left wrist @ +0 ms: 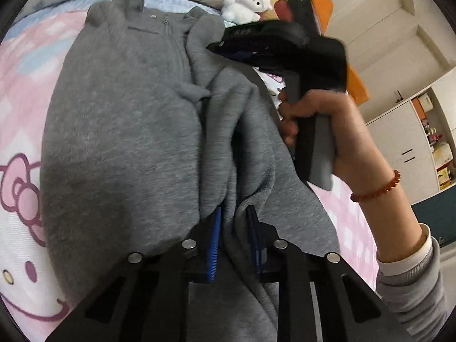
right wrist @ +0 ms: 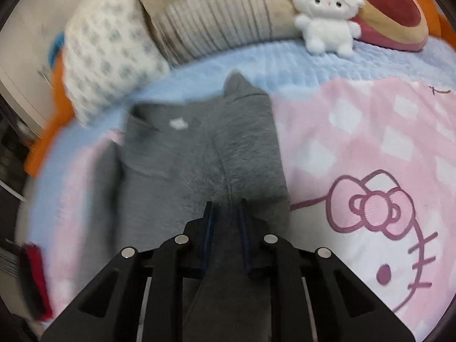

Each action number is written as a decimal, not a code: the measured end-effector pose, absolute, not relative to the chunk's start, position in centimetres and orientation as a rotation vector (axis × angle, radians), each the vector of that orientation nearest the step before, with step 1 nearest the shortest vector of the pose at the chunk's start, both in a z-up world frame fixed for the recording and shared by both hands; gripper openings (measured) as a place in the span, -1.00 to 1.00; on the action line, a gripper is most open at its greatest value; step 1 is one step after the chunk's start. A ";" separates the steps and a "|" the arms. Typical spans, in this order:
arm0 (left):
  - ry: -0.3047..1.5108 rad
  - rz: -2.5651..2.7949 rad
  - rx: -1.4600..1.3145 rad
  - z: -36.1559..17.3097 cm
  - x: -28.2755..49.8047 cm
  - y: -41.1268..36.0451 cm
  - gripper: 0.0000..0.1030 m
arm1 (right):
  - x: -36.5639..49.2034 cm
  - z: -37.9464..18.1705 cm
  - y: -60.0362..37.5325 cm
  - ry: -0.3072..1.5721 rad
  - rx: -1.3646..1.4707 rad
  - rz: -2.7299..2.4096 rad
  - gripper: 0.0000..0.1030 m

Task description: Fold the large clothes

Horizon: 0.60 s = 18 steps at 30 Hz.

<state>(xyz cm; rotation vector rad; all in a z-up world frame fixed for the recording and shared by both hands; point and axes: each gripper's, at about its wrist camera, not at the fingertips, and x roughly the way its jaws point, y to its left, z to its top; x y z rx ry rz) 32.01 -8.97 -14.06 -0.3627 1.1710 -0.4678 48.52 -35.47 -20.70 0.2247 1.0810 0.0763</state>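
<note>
- The grey sweatshirt (left wrist: pixel 122 131) is a thick, fleecy garment lying lengthwise on the bed, over a pink cartoon-print blanket (left wrist: pixel 20 199) and a light blue sheet (right wrist: pixel 285 65).
- In the left wrist view, the far end of the sweatshirt shows two rounded bumps and a small zip; a loose fold is bunched up along its right side.
- In the right wrist view, the sweatshirt (right wrist: pixel 199 154) looks flatter, with a small white label near its far end and a seam running down toward the camera; this view is blurred.
- The left gripper (left wrist: pixel 232 228) has its fingers clenched on a fold of the near edge of the sweatshirt, with cloth filling the gap between the blue pads.
- The right gripper (right wrist: pixel 225 216) likewise has its fingers grasping the sweatshirt, with grey cloth pinched between them.
- The right hand (left wrist: pixel 319 131) wraps around the right gripper's handle just beside the sweatshirt's right edge, forearm angled up from the lower right, a red bead bracelet (left wrist: pixel 376 188) on the wrist.
- A white plush toy (right wrist: pixel 325 17) sits by the pillows (right wrist: pixel 108 57) at the head of the bed.
</note>
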 end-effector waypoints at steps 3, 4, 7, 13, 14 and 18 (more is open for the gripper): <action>1.165 -0.468 -0.389 -13.5 31.8 -8.8 -0.53 | 47.9 -19.7 -34.5 1.049 0.133 0.111 -0.60; 1.158 -0.475 -0.389 -12.9 31.3 -8.8 -0.51 | 47.4 -18.9 -34.3 1.041 0.120 0.138 -0.60; 1.067 -0.518 -0.351 -9.0 27.7 -8.6 -0.02 | 42.9 -13.3 -33.8 0.929 0.115 0.277 -0.53; 1.002 -0.649 -0.124 -2.3 17.1 -10.1 0.66 | 24.5 -3.7 -35.1 0.814 0.005 0.540 0.30; 1.004 -0.639 -0.076 -1.7 15.2 -10.6 0.66 | 20.7 -2.9 -35.0 0.825 -0.011 0.541 0.31; 0.983 -0.584 0.115 -0.7 8.2 -11.2 0.66 | 8.7 -1.5 -33.7 0.741 -0.197 0.533 0.30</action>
